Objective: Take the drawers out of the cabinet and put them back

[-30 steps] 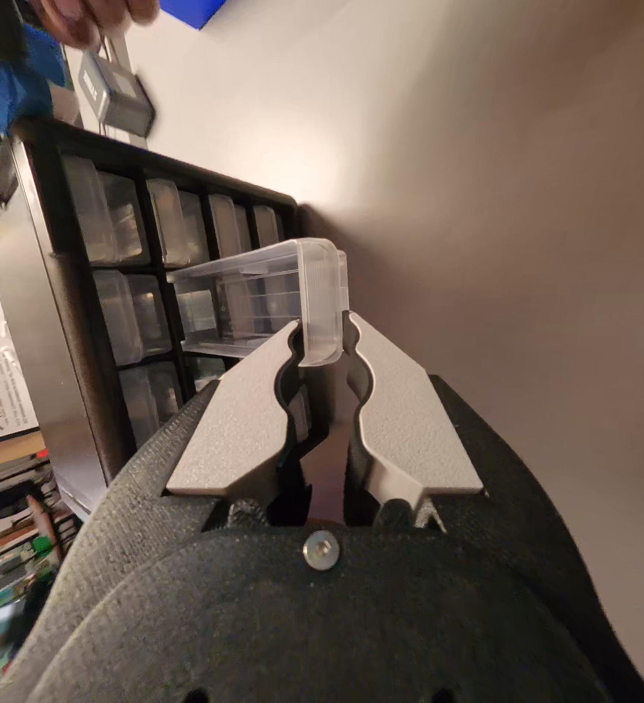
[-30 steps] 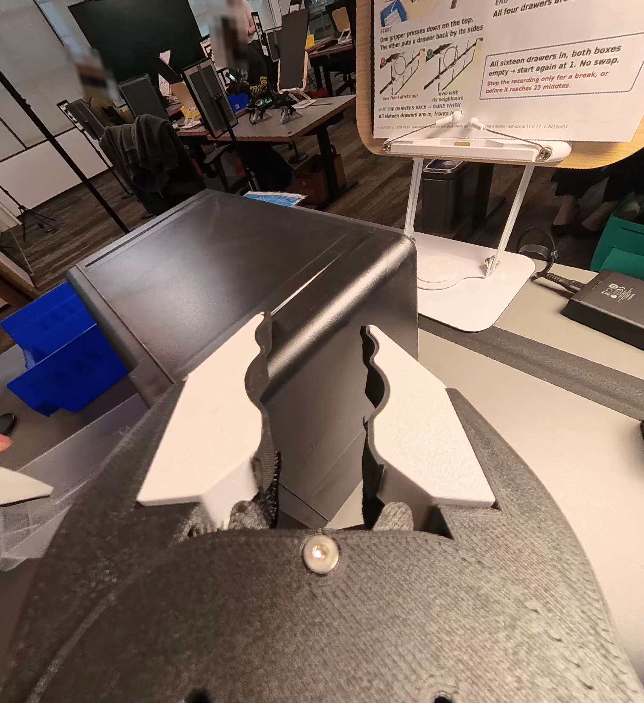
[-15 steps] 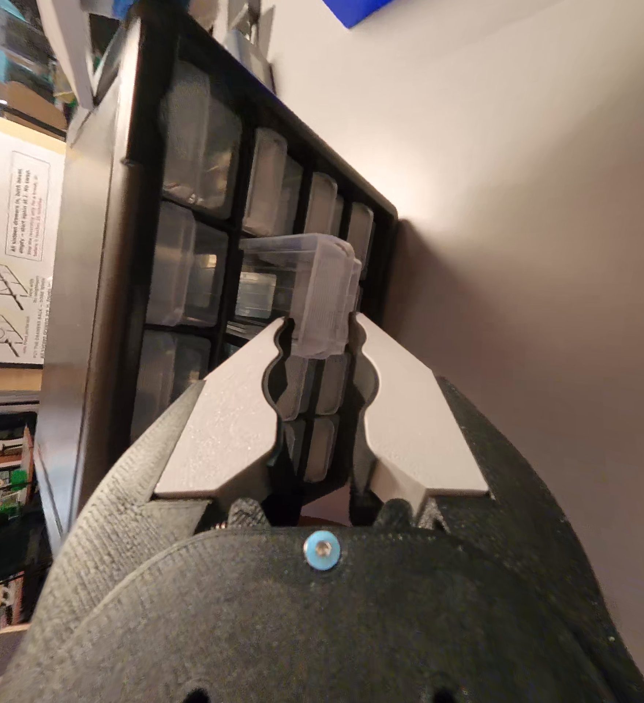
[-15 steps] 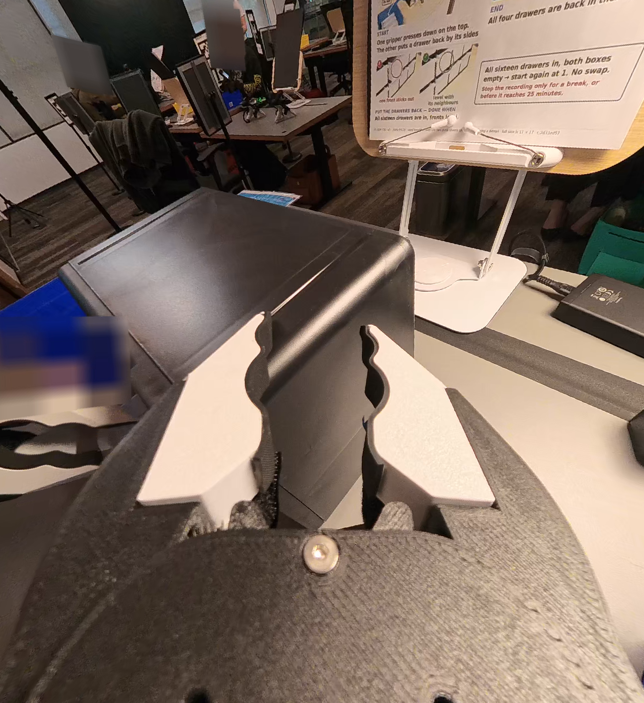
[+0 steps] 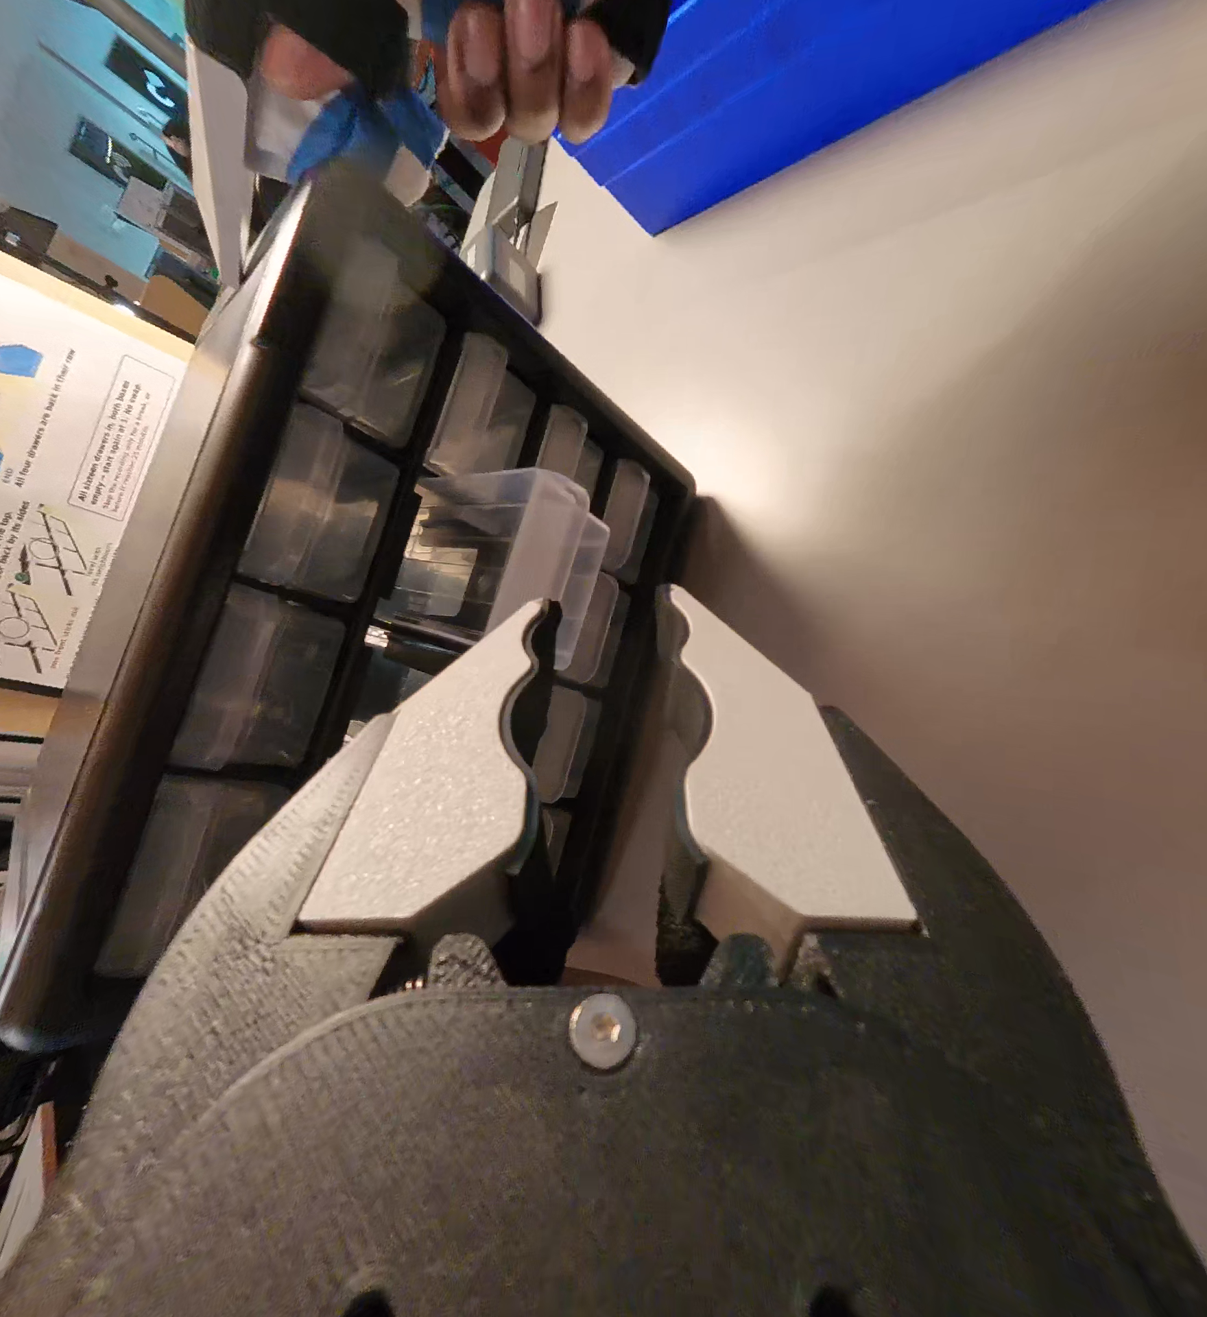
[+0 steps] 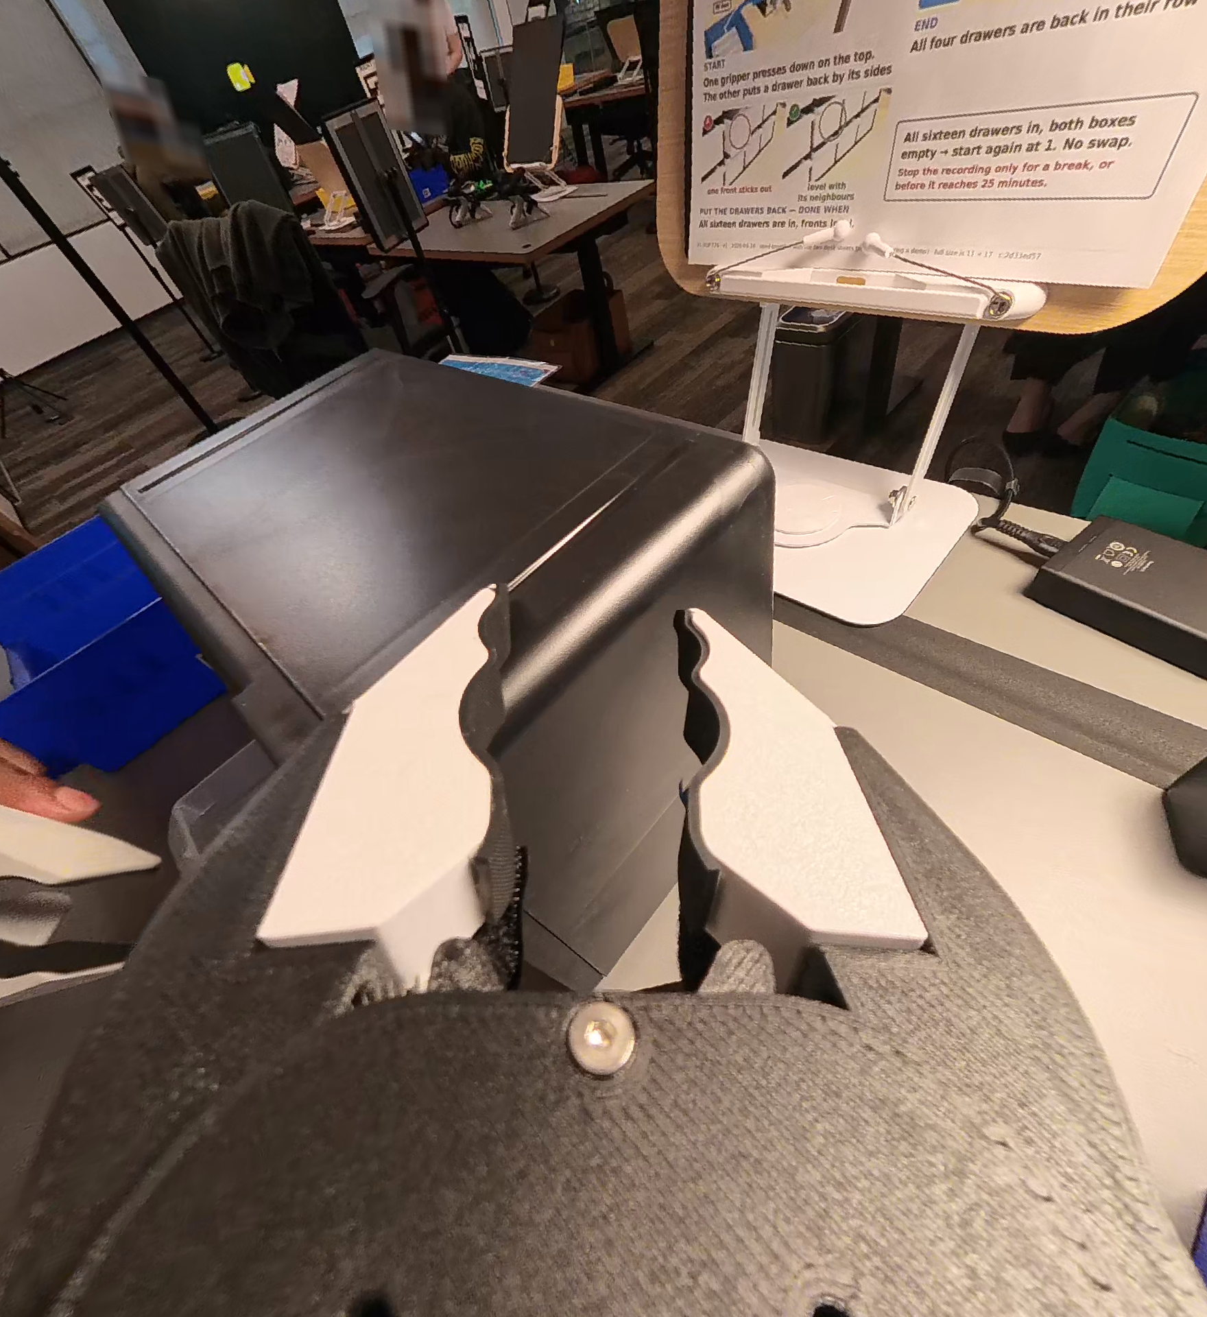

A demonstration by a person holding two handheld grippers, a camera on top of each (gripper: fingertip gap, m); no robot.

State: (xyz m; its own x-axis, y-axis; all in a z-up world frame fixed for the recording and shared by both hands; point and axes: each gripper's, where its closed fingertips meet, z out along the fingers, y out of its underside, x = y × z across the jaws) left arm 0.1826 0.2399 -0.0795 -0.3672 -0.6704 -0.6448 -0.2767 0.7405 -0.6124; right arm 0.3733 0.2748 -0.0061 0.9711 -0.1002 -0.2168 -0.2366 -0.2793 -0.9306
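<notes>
— Your left claw is released: both pale fingers stand apart, and the clear drawer sticks partway out of the black cabinet just beyond the tips. The drawer's front lip sits near the left finger, but the right finger is clear of it, so nothing is pinched.

— And where does that drawer sit in the grid?

— It sits in the third column from the near edge of the cabinet front as your left wrist view shows it, second slot along. Its neighbours are all pushed in, their fronts flush with the frame, while this one juts out beyond them.

— What about your right claw?

— Your right claw is spread wide too, with nothing between the pads. It lies over the cabinet's flat top, near the rounded right-hand corner. Whether the fingers press on the top, you cannot tell from this angle.

— Anything else on the bench?

— On the bench a blue bin stands left of the cabinet, a white stand holding an instruction sheet stands behind it, and a black box lies to the right. Your left hand's fingertips show at the left edge of the right wrist view, above one finger of the left claw.
</notes>
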